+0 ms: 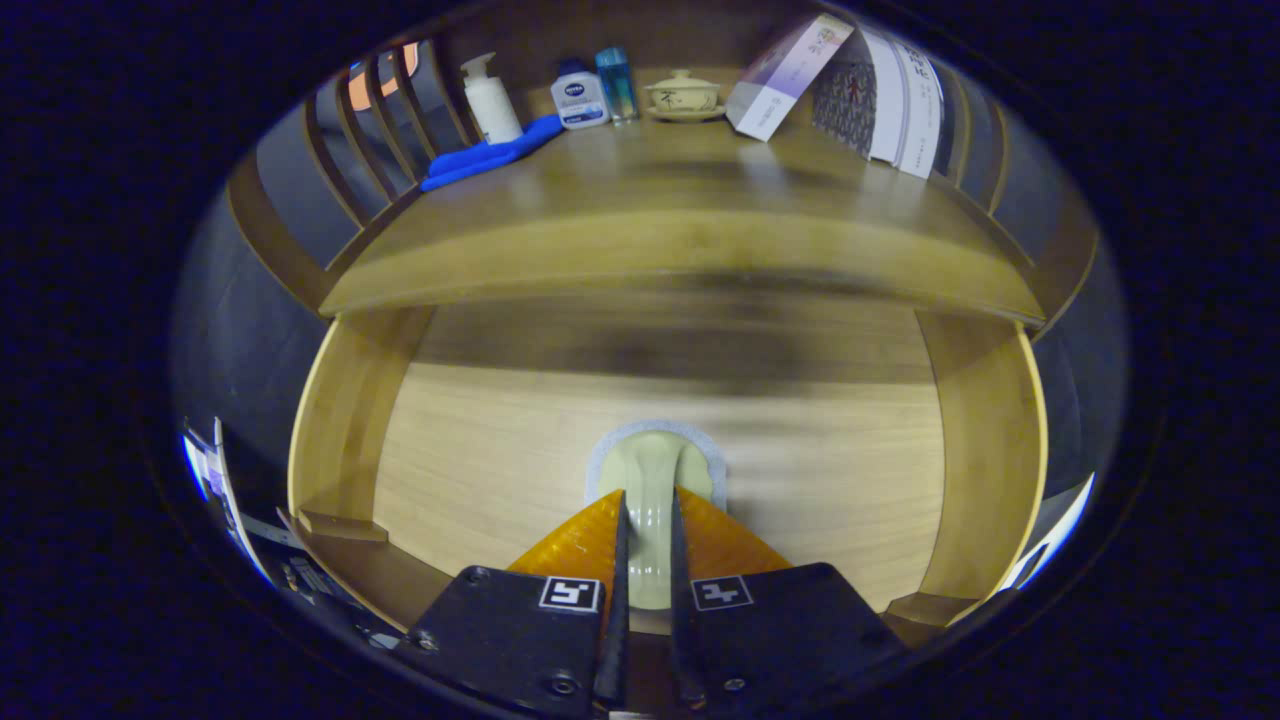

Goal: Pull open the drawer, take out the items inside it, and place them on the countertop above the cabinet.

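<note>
The gripper (pixel 648 505) is shown with its two fingers drawn close together on either side of a pale, glossy, spoon-like item (pixel 652 480), whose narrow handle runs back between them; both fingers appear to press on it, so the item is taken as clamped. The item's broader end lies just ahead of the fingertips, over the middle of the floor of the open drawer (pixel 500 460), nearer the front edge than the back. A slip is judged the main risk: the handle looks smooth and rounded, and a grip held so near one end could let the item pivot or slide out as it is lifted. A second risk is a knock against the front edge of the countertop (pixel 680 250), which overhangs the drawer's back, should the lift be made too far inward. The drawer floor is of light wood with raised side walls. Along the countertop's back edge are ranged a blue cloth (pixel 490 155), a pump bottle (pixel 492 100), a small white bottle (pixel 579 100), a blue bottle (pixel 617 85), a lidded cup (pixel 683 95) and, toward the right corner, leaning boxes (pixel 790 75). Slatted wooden rails (pixel 380 110) enclose the sides.
</note>
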Demonstrator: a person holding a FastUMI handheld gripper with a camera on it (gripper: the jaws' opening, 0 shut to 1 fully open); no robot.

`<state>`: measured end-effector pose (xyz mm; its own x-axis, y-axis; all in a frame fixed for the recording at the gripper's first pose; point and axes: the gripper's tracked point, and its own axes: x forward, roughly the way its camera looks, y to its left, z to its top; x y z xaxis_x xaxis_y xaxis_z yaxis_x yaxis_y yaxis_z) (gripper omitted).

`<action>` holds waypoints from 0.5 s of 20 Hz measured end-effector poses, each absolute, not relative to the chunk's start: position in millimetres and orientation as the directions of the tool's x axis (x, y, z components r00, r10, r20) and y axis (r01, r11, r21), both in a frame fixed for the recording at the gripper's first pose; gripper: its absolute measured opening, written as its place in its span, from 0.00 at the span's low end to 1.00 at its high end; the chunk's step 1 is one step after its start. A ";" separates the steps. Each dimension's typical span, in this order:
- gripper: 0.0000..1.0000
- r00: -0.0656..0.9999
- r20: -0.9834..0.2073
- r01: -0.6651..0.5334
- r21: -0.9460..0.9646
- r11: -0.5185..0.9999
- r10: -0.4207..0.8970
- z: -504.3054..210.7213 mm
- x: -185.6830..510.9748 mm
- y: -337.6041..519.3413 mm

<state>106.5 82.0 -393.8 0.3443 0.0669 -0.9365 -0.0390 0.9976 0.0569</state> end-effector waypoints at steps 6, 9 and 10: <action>0.20 0.439 -0.895 -0.071 0.054 0.996 0.080 -320.4 124.8 87.4; 0.20 0.477 -0.876 -0.081 0.032 0.996 0.067 -290.8 143.0 86.7; 0.20 0.487 -0.872 -0.079 0.023 0.997 0.059 -283.4 149.3 86.0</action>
<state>149.3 86.0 -283.4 0.4867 0.0590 -0.8716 -0.0788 0.9966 0.0235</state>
